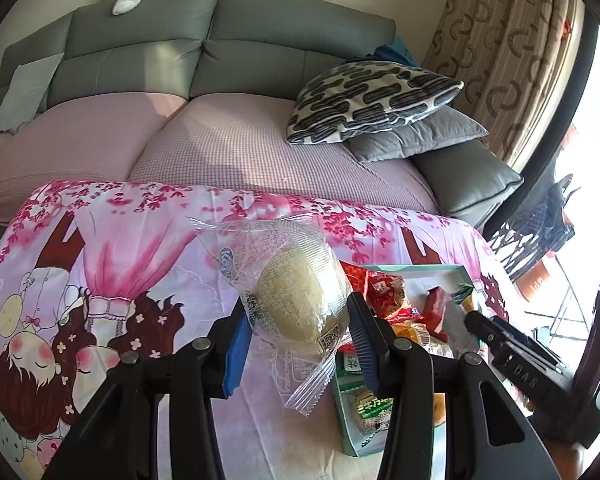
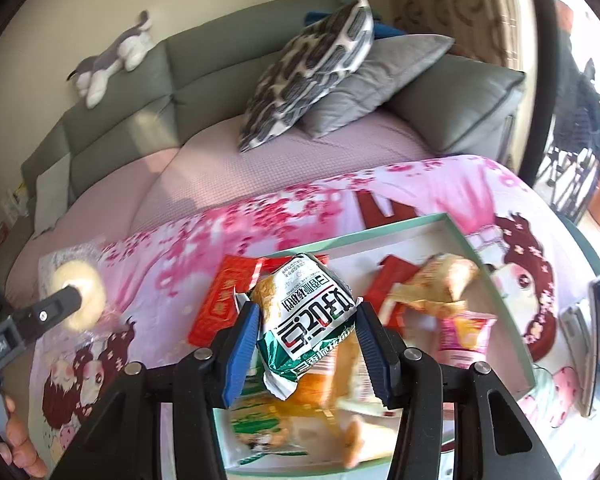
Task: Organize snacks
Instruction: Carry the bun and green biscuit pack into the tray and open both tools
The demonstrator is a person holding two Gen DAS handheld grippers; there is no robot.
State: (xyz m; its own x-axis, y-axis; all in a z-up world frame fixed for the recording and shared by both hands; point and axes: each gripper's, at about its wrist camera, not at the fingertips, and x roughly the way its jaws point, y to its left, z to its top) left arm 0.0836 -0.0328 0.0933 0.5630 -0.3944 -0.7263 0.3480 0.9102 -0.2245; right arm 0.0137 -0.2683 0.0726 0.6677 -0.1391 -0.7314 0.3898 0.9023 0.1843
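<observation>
here the clear-wrapped bun (image 1: 296, 292), pinched crosswise in the left gripper (image 1: 298, 334), hangs just left of the green tray (image 2: 496, 276), while the right gripper (image 2: 306, 344) clamps a green-and-white packet (image 2: 306, 320) over that tray's heap.

A pale round bun (image 1: 300, 300) sealed in a clear wrapper is clamped off the bench, wrapper tail toward 6 o'clock. A green-and-white snack packet (image 2: 308, 320) is clamped tilted above the mint-rimmed box (image 2: 496, 280), where red (image 2: 392, 276), pink (image 2: 464, 334) and orange (image 2: 444, 280) packets lie jumbled.
</observation>
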